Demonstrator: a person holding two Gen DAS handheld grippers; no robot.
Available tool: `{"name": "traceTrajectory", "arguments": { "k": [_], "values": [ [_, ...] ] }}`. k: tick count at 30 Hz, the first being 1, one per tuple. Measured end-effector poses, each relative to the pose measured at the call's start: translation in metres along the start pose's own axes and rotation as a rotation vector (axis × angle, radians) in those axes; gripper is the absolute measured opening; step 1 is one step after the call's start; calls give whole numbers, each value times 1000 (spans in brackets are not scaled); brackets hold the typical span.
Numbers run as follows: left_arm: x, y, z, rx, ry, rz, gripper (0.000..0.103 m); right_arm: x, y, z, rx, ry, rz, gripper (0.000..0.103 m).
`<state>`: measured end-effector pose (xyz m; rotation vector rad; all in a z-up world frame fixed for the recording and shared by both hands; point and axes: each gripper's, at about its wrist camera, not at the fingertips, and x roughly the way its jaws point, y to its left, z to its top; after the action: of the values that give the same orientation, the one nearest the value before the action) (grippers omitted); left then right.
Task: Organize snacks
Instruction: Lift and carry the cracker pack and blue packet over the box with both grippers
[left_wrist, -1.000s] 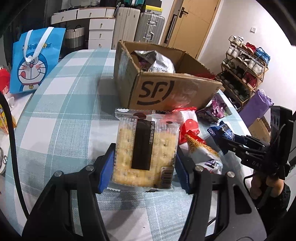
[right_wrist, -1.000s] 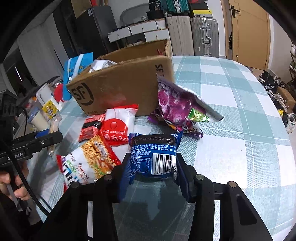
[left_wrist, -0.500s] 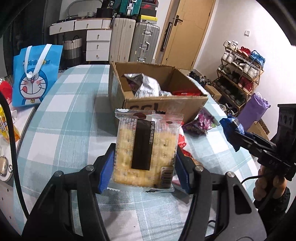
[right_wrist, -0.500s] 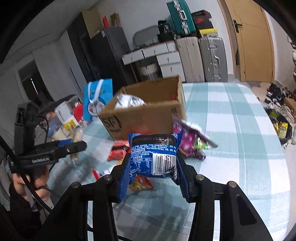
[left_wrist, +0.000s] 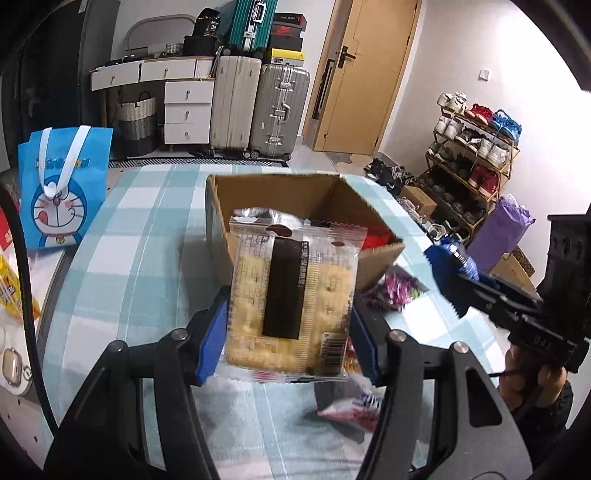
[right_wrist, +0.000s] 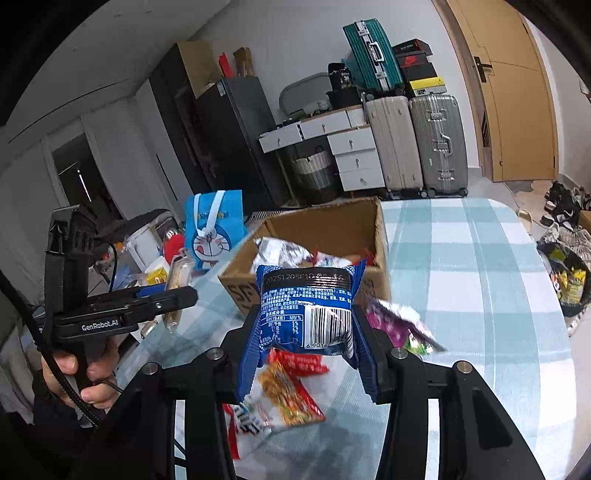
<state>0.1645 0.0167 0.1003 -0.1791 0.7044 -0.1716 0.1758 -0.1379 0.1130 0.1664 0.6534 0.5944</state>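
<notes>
My left gripper (left_wrist: 288, 343) is shut on a clear cracker pack (left_wrist: 291, 295) with a black band, held in the air in front of the open cardboard box (left_wrist: 221, 218). My right gripper (right_wrist: 306, 350) is shut on a blue snack packet (right_wrist: 306, 306) with a barcode, raised above the table near the box (right_wrist: 380, 236). Silver and red packets lie inside the box. On the table below lie a purple packet (right_wrist: 399, 325), a red packet (right_wrist: 299, 365) and an orange noodle packet (right_wrist: 288, 398). Each gripper shows in the other's view, the right (left_wrist: 458, 280) and the left (right_wrist: 173, 295).
A checked teal tablecloth (left_wrist: 129, 266) covers the table. A blue cartoon gift bag (left_wrist: 59, 192) stands at the left with clutter beside it. Suitcases (left_wrist: 258, 99), drawers, a door and a shoe rack (left_wrist: 469, 158) lie beyond the table.
Both grippers have risen with their packets, so the box's inside now shows and the loose snacks sit lower in view. The grips have not changed.
</notes>
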Motion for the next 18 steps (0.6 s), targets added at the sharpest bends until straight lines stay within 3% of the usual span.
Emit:
{"name": "traceTrajectory", "arguments": {
  "k": [18],
  "values": [
    [60,-2,59,-15,30,11,57,43,-7,47,17,-21,5,46]
  ]
}}
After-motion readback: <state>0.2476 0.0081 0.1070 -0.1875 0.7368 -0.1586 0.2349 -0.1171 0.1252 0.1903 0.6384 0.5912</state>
